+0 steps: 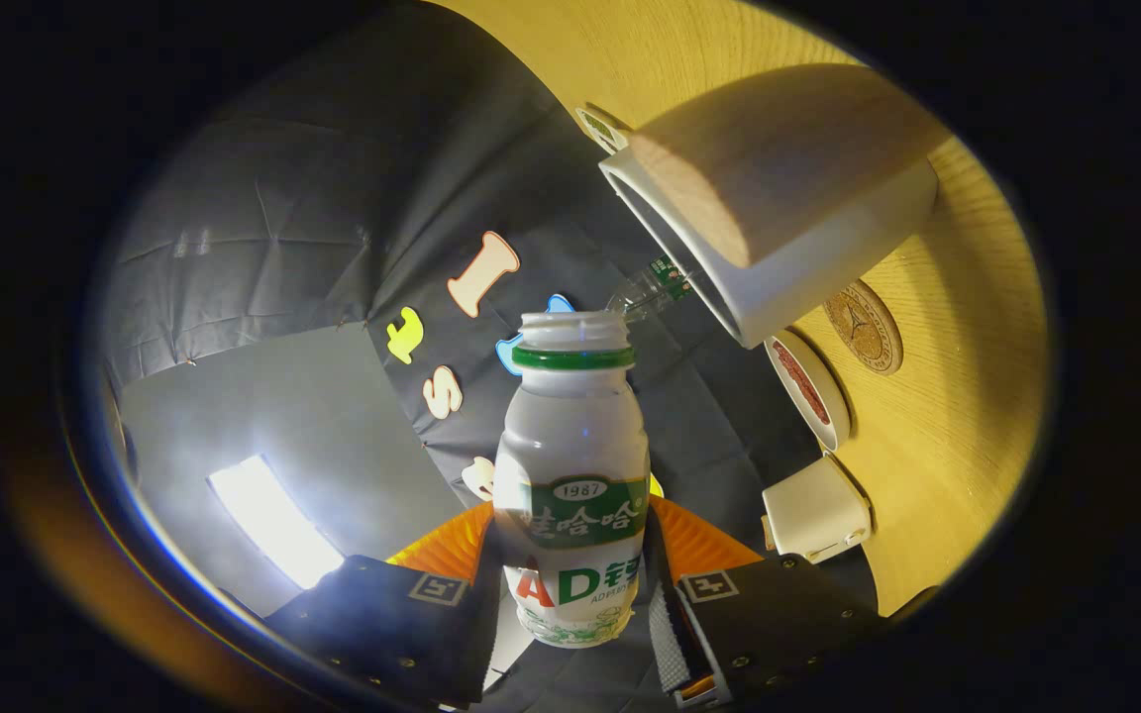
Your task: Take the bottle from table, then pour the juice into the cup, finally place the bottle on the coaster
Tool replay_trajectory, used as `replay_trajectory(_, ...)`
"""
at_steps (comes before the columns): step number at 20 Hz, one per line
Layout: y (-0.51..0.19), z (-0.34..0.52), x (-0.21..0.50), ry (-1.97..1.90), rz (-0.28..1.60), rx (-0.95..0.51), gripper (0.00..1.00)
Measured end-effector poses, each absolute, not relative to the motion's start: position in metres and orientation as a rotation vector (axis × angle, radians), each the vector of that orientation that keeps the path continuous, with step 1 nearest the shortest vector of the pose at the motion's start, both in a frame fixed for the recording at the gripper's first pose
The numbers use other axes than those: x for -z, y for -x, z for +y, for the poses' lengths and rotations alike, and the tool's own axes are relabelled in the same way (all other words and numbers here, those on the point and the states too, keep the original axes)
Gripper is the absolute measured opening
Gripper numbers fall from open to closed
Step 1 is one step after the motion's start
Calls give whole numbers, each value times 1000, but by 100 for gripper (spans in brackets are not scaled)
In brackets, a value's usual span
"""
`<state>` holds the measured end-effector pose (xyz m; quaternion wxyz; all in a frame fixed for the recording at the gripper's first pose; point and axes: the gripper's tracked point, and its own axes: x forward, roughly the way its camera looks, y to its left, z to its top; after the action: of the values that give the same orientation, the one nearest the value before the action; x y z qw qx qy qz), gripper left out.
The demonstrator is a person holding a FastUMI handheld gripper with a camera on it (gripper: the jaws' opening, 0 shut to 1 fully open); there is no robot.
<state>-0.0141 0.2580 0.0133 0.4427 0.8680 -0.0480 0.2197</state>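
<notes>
A white juice bottle [571, 446] with a green label and a green neck ring stands between my fingers, its cap off. My gripper [570, 584] is shut on its lower body. The whole scene is rolled, so the bottle lies tilted against the wooden table [967, 426]. The white cup [828, 257] is beyond the bottle's mouth, up and to the right of it. Its rim is close to the mouth but apart from it. A round brown coaster [863, 327] lies on the table just past the cup.
A small white dish [808, 388] with something red in it sits beside the coaster. A white box [816, 510] stands nearer my right finger. A clear plastic bottle [652, 290] shows behind the cup's rim. A lamp [273, 520] glares at the left.
</notes>
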Motion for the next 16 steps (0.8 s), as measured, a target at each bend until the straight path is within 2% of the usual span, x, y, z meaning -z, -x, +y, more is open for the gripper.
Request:
replay_trajectory(12,13,259,-13,-2145,-111,-540,64)
replay_trajectory(16,13,279,2,-1939,-26,-501,63)
